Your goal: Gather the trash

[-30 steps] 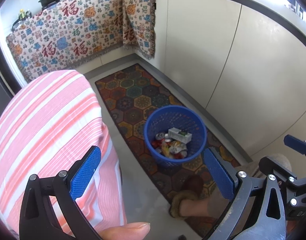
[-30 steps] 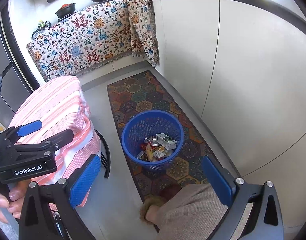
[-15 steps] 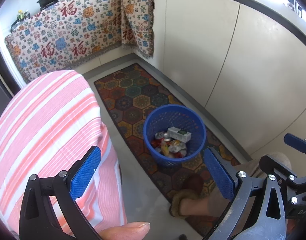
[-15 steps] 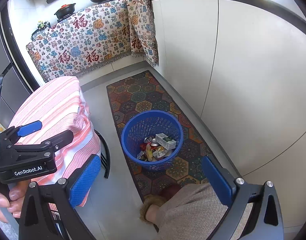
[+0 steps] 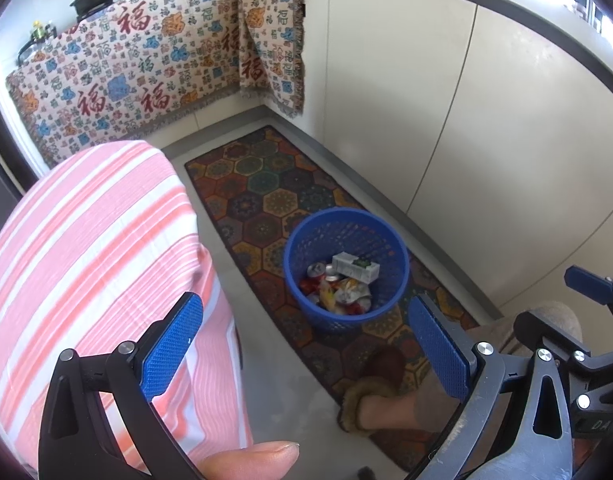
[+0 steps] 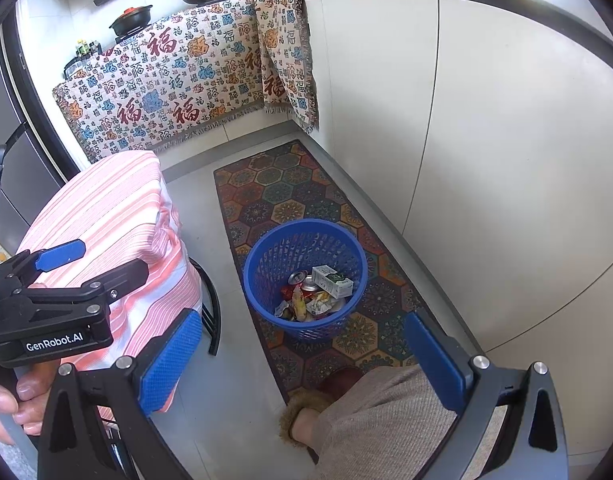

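the patterned runner rug [image 6: 306, 216] lay along the floor by the cabinet fronts. the blue mesh wastebasket [image 6: 266, 264] stood on it near its near end, holding a white carton [image 6: 332, 280], cans and wrappers. left gripper [image 5: 306, 344] and right gripper [image 6: 302, 364] hovered above, fingers spread wide, empty.

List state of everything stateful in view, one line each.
left gripper: open, empty
right gripper: open, empty
blue mesh basket: upright on the patterned rug, partly filled
white carton: lying on top of the trash in the basket
drink cans: lying in the basket, beside the carton
striped cloth: draped over a stool
patterned blanket: hanging over the counter front
black pot: lid on
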A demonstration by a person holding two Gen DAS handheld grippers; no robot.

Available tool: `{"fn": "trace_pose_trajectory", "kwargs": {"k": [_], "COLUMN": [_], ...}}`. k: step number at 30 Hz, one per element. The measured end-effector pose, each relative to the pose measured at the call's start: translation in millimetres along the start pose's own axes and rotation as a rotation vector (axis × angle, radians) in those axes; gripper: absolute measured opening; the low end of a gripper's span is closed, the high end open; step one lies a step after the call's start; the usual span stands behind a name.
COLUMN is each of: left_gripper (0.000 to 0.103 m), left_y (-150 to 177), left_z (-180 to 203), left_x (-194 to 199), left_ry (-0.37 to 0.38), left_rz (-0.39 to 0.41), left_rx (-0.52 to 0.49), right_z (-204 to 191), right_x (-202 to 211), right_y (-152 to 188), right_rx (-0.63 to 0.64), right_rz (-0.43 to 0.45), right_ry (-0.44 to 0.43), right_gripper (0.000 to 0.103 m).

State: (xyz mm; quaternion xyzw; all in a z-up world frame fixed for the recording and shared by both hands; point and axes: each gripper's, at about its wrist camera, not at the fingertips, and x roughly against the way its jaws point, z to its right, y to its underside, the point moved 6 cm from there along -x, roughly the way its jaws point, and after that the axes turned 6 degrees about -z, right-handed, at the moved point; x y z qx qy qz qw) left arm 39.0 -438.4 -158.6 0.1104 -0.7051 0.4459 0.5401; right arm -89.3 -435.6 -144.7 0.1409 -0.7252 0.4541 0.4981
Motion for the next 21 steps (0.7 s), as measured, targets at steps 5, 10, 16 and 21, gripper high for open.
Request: {"fn": "trace_pose_trajectory", "kwargs": {"k": [5, 10, 16, 21], "left_gripper": [0.102, 0.102, 0.102, 0.102], "left_y": [0.0, 0.9, 2.9, 5.5], "left_z": [0.5, 1.8, 2.7, 3.2], "left_x": [0.3, -0.4, -2.2, 0.3], "left_ry": [0.002, 0.003, 0.014, 0.009], "left_rz": [-0.001, -0.003, -0.009, 0.010], "left_rx": [-0.002, -0.008, -0.017, -0.023], "right_z": [1.2, 1.1, 0.0, -0.3], "right_x": [0.2, 0.0, -0.4, -0.6], "right_y": [0.1, -0.2, 0.8, 2.6], "right_rx": [0.001, 0.001, -0.002, -0.008], "right_rz": [0.000, 0.000, 0.000, -0.001], "right_ry": [0.000, 0.000, 0.002, 0.006], "right_gripper": [0.103, 0.103, 0.103, 0.103]}}
